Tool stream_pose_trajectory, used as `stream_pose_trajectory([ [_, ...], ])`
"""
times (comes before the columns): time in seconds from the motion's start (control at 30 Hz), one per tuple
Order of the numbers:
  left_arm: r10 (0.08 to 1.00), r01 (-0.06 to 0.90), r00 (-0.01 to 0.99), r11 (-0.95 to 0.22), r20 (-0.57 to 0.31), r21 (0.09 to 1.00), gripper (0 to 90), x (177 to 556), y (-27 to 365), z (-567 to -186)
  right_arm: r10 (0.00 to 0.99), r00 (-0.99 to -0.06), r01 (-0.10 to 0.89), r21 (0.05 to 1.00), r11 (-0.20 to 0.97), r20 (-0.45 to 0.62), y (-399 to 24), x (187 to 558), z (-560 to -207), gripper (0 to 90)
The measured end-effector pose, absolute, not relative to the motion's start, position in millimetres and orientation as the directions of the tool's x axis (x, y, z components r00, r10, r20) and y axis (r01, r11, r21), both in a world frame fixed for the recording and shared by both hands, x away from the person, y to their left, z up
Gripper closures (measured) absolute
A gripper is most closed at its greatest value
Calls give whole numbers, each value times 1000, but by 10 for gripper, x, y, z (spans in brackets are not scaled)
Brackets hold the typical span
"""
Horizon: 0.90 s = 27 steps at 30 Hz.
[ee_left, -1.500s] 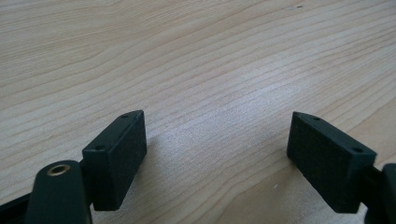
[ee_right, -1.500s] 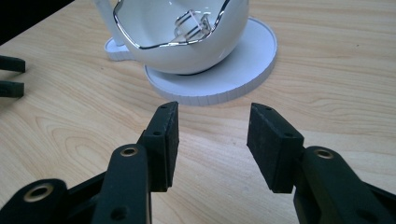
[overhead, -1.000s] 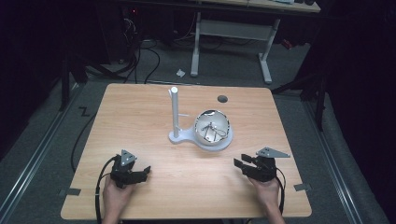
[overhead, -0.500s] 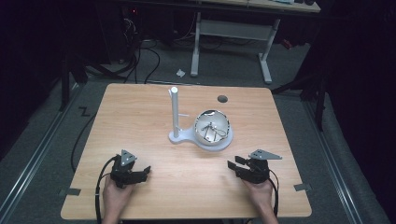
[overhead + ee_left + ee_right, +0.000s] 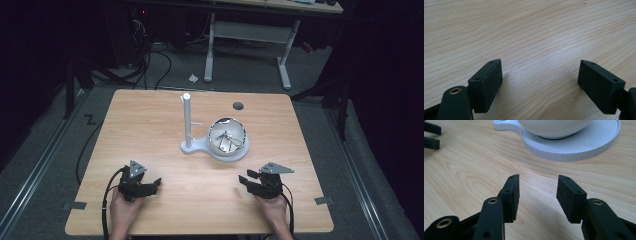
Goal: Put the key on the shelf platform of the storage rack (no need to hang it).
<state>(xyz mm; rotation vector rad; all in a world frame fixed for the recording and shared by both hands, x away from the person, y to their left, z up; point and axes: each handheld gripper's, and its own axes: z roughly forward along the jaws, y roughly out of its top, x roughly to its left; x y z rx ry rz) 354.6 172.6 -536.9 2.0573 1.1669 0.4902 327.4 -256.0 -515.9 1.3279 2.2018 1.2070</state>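
Left gripper point(image 5: 156, 183) jaws wide apart, empty, low over table point(image 5: 150, 125). Right gripper point(image 5: 243, 179) half open, empty, facing bowl point(image 5: 227, 137) on stand point(image 5: 192, 146)

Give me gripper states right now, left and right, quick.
Left gripper: open, jaws wide apart over bare table, holding nothing.
Right gripper: open, empty, pointing at the white stand.
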Motion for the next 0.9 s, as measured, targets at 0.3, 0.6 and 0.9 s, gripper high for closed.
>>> stream_pose_trajectory([
  [0.3, 854, 584, 520, -340, -18, 737, 203, 3546, 1726, -5369, 834, -544, 572, 767, 290, 91, -2449, 3240, -5217, 532],
  [0.6, 854, 584, 520, -340, -18, 737, 203, 3546, 1726, -5369, 831, -555, 565, 745, 353, 27, -2335, 3222, -5265, 528],
  [0.9, 854, 584, 520, -341, -18, 737, 203, 3545, 1726, -5369, 824, -566, 554, 734, 394, -15, -2261, 3212, -5307, 523],
])
